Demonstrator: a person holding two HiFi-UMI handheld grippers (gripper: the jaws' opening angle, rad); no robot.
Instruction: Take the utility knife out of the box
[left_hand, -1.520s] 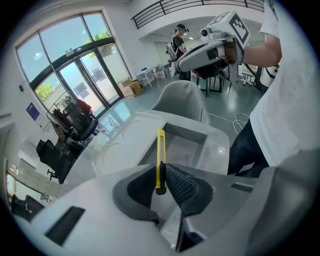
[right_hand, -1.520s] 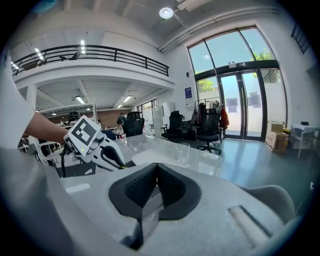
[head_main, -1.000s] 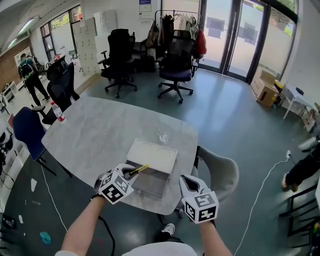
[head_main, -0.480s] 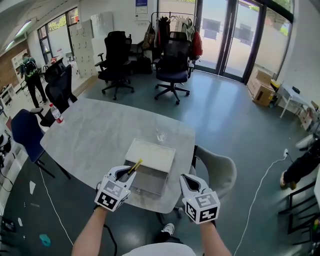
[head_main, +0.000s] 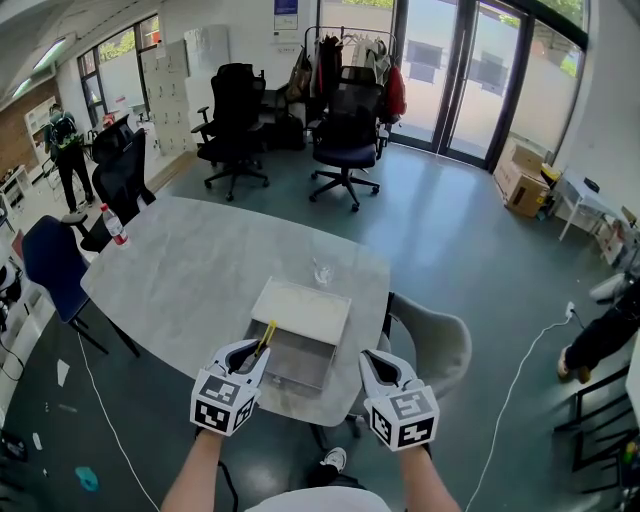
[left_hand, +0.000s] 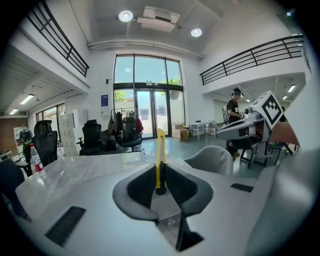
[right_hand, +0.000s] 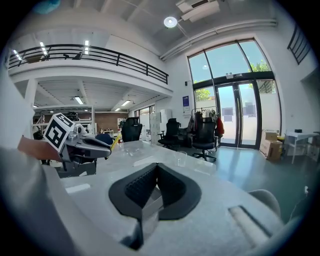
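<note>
Utility knife (left_hand: 160, 152) tail, seemingly inside jaws

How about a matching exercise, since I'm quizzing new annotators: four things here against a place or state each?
Things:
1 utility knife
2 box
3 water bottle
4 right hand-held gripper

Places and states:
A shut, empty
B open, on the table's near side
C clamped in the left hand-held gripper
D at the table's left edge

Pairs: 1-C, 2-B, 3-D, 4-A

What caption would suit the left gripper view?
Left tool clamped on a yellow utility knife, table and glass doors beyond.
</note>
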